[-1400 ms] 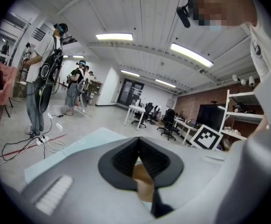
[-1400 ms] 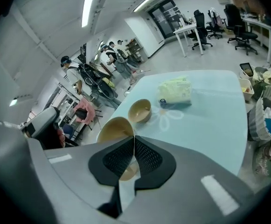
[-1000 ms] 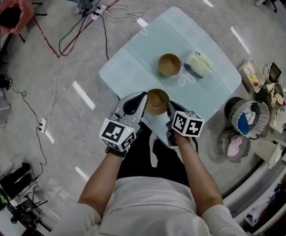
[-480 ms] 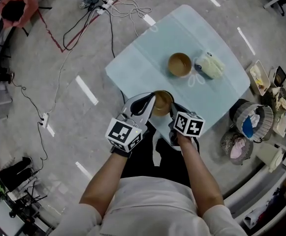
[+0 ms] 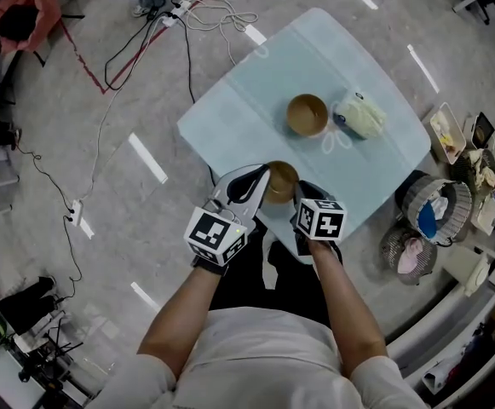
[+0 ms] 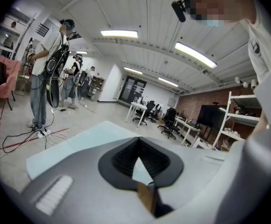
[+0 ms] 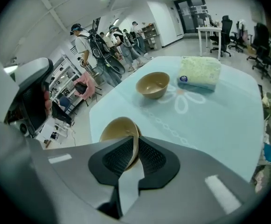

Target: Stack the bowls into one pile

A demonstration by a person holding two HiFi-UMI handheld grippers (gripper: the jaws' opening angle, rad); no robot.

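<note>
While your right gripper (image 7: 134, 146) and left gripper (image 6: 139, 160) both clamp the lower bowl (image 5: 281, 180) rim, upper bowl (image 5: 307, 114) sits above-centre, apart.

Near bowl (image 7: 119, 133) in right claw (image 7: 134, 146) and far bowl (image 7: 152, 84) beyond it: tan. Cloth (image 7: 210, 120): pale blue, white flower print.

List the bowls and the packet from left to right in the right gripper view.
near bowl → far bowl → pale packet
</note>
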